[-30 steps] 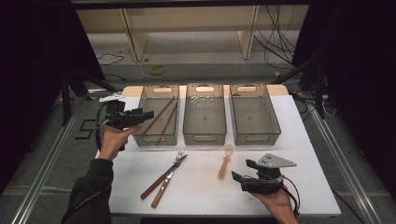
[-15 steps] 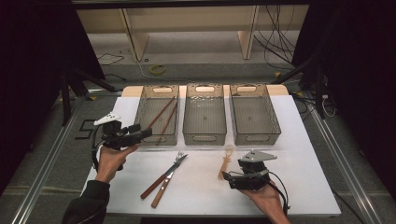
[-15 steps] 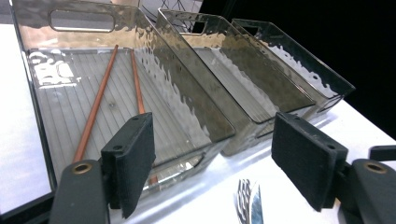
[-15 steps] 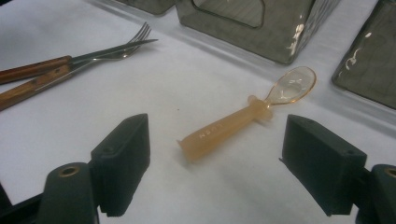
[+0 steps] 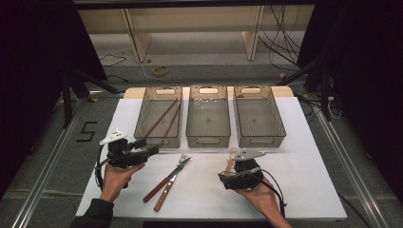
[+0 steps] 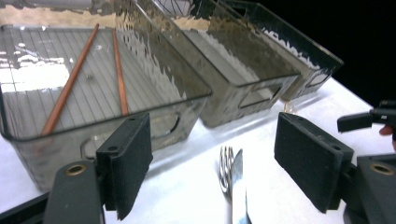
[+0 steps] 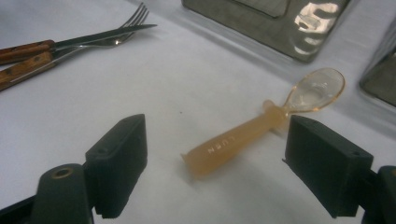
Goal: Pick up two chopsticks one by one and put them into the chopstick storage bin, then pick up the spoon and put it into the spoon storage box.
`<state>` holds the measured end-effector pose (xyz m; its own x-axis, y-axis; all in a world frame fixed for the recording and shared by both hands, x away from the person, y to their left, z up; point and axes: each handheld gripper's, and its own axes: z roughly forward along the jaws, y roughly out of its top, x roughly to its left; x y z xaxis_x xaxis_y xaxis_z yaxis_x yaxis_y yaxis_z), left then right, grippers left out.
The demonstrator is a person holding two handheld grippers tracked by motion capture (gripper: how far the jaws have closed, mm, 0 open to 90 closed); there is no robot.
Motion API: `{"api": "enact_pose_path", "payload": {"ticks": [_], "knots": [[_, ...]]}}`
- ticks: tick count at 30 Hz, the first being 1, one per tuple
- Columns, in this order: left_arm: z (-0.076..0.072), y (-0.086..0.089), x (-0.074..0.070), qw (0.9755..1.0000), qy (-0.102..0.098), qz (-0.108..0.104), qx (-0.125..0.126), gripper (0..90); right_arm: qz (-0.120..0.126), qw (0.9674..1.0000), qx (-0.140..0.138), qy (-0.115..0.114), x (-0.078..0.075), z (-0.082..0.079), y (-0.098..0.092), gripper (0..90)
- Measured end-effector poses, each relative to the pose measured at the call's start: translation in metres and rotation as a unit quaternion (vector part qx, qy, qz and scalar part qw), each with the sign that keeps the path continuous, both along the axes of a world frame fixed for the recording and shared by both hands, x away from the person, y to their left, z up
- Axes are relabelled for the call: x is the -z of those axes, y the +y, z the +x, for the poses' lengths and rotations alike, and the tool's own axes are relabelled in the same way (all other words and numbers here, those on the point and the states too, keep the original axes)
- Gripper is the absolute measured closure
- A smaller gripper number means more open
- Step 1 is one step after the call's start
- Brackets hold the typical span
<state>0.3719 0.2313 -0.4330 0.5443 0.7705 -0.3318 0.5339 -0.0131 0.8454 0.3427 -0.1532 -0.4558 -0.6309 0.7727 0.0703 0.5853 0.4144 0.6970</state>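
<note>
grey floor [image 5: 43, 156], wooden shelving [image 5: 190, 19], dark surrounds

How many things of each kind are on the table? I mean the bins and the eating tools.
Bins: 3 (left, middle, right)
Chopsticks: 2, in the left bin
Fork: 1
Knife: 1
Spoon: 1
Total: 8
</note>
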Motion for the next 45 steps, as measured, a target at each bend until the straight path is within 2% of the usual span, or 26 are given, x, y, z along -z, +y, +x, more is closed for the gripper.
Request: {"api": "enact_pose_path", "payload": {"ticks": [1,5,12,21,22,29,39,45], "knots": [[-0.001,0.000,0.001,1.0000,-0.001,0.005,0.002,26.9,-0.002,1.0000,-0.003,-0.002,0.000,0.001,0.001,24.2],[-0.008,0.001,0.003,1.0000,-0.006,-0.003,-0.001,26.6,0.000,0.9998,-0.017,-0.003,0.001,0.004,0.003,28.1],[-0.018,0.000,0.004,0.9997,-0.024,-0.001,0.003,26.0,0.018,0.9994,-0.030,0.006,0.002,0.011,0.003,35.0],[-0.025,-0.004,0.009,0.9995,-0.027,0.011,0.008,26.0,0.018,0.9981,-0.058,0.012,0.003,0.013,0.009,58.6],[-0.025,-0.005,0.009,0.9995,-0.027,0.012,0.008,26.0,0.020,0.9978,-0.061,0.018,0.004,0.013,0.011,61.7],[-0.027,-0.007,0.011,0.9994,-0.028,0.016,0.011,26.0,0.006,0.9969,-0.074,0.025,0.011,0.017,0.016,78.7],[-0.028,-0.009,0.013,0.9993,-0.026,0.022,0.013,26.0,-0.011,0.9957,-0.085,0.035,0.017,0.018,0.019,86.5],[-0.029,-0.009,0.014,0.9994,-0.025,0.021,0.013,26.1,-0.031,0.9942,-0.096,0.037,0.021,0.017,0.018,88.2]]}}
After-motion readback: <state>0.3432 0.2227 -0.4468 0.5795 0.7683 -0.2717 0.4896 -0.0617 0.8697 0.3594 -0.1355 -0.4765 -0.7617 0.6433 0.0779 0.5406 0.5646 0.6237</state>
